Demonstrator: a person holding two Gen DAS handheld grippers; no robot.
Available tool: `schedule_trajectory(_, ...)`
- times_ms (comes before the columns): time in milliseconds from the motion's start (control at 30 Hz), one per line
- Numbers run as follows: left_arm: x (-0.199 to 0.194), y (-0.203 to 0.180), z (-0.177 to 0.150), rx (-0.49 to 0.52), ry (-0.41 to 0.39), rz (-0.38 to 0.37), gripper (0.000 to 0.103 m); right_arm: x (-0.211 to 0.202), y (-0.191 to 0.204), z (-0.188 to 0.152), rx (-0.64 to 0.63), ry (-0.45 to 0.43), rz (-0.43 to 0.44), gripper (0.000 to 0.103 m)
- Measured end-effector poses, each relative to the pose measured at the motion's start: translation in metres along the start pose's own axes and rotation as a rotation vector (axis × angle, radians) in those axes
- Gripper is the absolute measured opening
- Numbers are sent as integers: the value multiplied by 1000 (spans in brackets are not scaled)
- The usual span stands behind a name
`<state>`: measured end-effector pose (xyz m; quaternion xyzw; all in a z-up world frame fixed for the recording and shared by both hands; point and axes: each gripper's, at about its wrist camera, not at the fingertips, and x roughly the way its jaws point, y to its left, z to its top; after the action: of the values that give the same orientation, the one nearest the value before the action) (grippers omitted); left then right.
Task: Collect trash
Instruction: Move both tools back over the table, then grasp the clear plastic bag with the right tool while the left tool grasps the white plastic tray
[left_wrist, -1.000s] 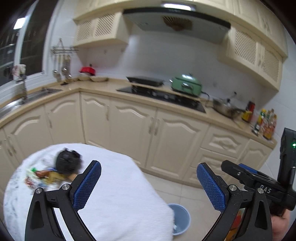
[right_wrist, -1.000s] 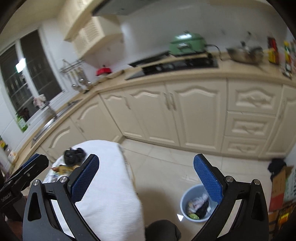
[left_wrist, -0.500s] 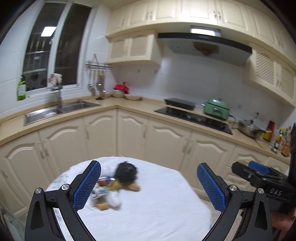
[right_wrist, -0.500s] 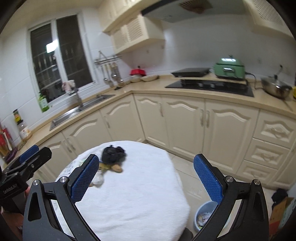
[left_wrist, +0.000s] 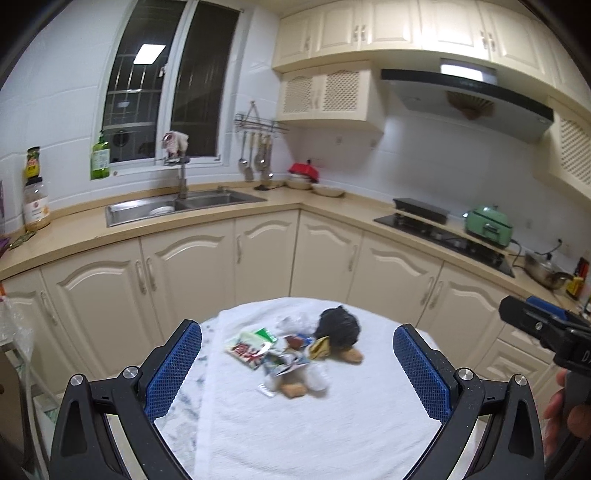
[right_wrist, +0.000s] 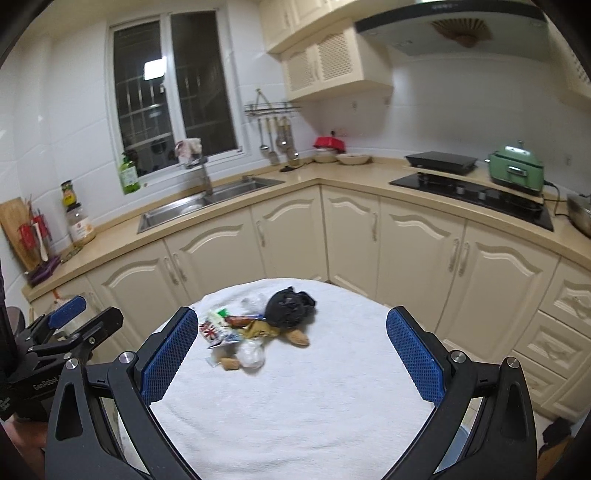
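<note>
Kitchen tabletop (left_wrist: 332, 435), towel-covered, with trash heaped mid-far.
Left claw (left_wrist: 297, 369) spread wide, empty; wrappers (left_wrist: 255, 347), black bag (left_wrist: 338, 326) ahead; right claw (right_wrist: 291, 356) likewise agape. Risk: snagging towel, scattering loose scraps.

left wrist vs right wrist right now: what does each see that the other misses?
Left wrist only: the right gripper at its right edge, held by a hand.
Right wrist only: the left gripper at its left edge, and a cutting board leaning on the wall.
Both: the trash pile with a black bag on the white-clothed table, the sink and the green cooker.
</note>
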<state>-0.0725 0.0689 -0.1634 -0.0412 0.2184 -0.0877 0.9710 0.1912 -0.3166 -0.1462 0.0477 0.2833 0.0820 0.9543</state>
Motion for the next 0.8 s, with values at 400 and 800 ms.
schedule_trajectory(400, 68, 0, -2, 18, 119, 59, 102, 74, 13, -23, -38, 145, 37, 103)
schedule_trajectory(800, 205, 16, 7, -7, 328, 74, 102, 189, 22, -73, -28, 389, 93, 103)
